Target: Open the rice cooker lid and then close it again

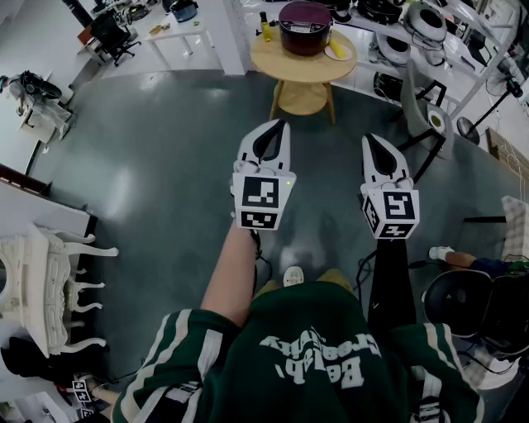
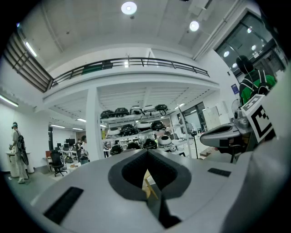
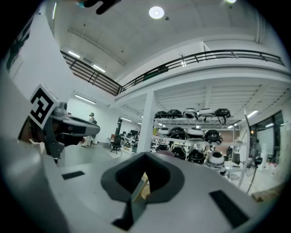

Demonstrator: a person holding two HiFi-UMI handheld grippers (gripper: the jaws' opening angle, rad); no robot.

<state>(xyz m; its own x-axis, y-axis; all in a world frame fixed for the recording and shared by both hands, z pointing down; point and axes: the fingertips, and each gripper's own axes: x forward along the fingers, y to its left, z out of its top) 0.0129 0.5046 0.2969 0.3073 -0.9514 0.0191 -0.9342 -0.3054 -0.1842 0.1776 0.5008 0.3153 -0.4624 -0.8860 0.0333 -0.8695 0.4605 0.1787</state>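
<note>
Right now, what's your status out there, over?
Left gripper and right gripper shut, empty. Cooker on table well ahead, lid down. Floor between, nothing blocking.

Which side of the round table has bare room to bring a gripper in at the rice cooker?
The near edge of the round table, in front of the rice cooker, is bare wood. The yellow bottle crowds its left, a yellow item its right. The grey floor up to the table is open.
</note>
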